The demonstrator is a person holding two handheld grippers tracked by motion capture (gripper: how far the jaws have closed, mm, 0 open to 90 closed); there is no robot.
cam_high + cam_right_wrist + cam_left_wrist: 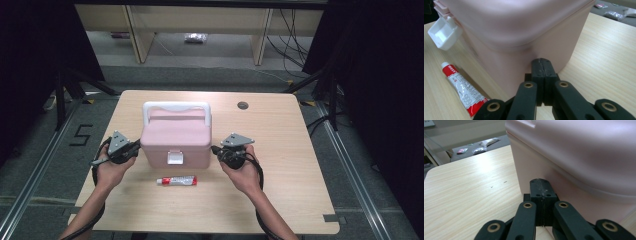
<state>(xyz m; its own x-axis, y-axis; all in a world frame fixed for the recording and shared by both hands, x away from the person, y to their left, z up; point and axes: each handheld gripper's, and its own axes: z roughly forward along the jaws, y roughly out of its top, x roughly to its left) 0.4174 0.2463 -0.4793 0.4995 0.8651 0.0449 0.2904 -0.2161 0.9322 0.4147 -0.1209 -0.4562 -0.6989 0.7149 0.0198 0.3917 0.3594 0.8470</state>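
My pale wooden bench (280, 165) carries a pink plastic box (176, 140) near its middle: rounded corners, lid down, a white handle (176, 107) arched over the top and a white latch (175, 157) on the side facing me. My left claw (541, 188) and right claw (543, 67) flank it, each with jaws pressed together on nothing, tips close against the box's side walls. A small red-and-white tube (177, 180) lies before the box.

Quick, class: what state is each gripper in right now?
Left gripper: closed, holding nothing, tip at the pink box.
Right gripper: closed, holding nothing, tip at the box.
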